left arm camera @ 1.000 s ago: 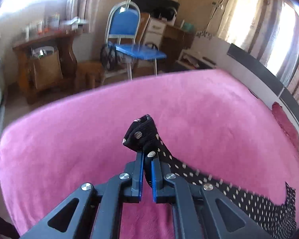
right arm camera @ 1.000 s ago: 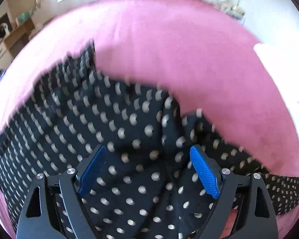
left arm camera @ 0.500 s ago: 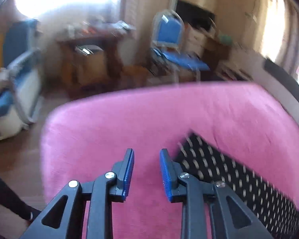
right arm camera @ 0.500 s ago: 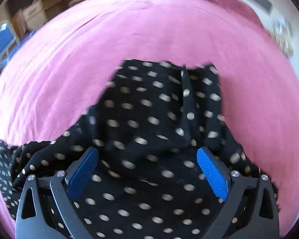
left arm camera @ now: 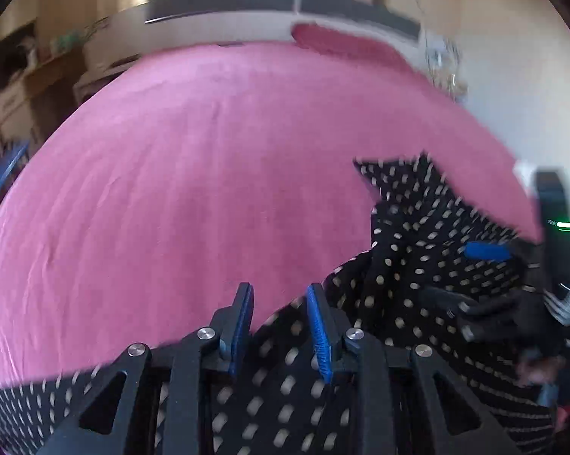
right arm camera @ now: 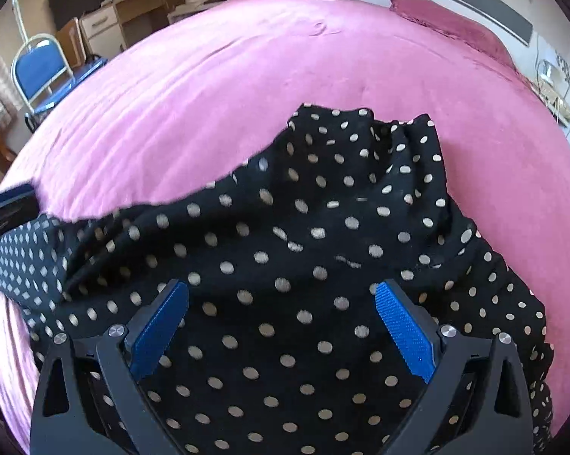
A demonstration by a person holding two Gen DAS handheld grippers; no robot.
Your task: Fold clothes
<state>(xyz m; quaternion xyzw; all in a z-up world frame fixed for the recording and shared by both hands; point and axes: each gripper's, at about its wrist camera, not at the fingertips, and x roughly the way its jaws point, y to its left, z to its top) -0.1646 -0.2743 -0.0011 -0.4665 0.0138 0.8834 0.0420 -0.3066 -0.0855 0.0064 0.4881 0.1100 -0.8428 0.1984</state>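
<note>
Black polka-dot garment (right arm camera: 303, 235) lies rumpled on the pink bedspread (right arm camera: 209, 87), at the bed's near edge, well short of the pink pillow (right arm camera: 448, 22); one narrow end reaches toward the pillow, the wider part bunches toward the viewer; not yet a tidy fold. Right gripper (right arm camera: 281, 326) hovers over the garment's middle, jaws spread wide, nothing between them. Left gripper (left arm camera: 281, 318) at the garment's left margin, jaws parted with a narrow gap, empty. Judgement: cloth wants flattening before any crease; each gripper should take a single layer at an outer edge, pull taut away from the pillow, smooth the ridges near the narrow end, then lay over.
</note>
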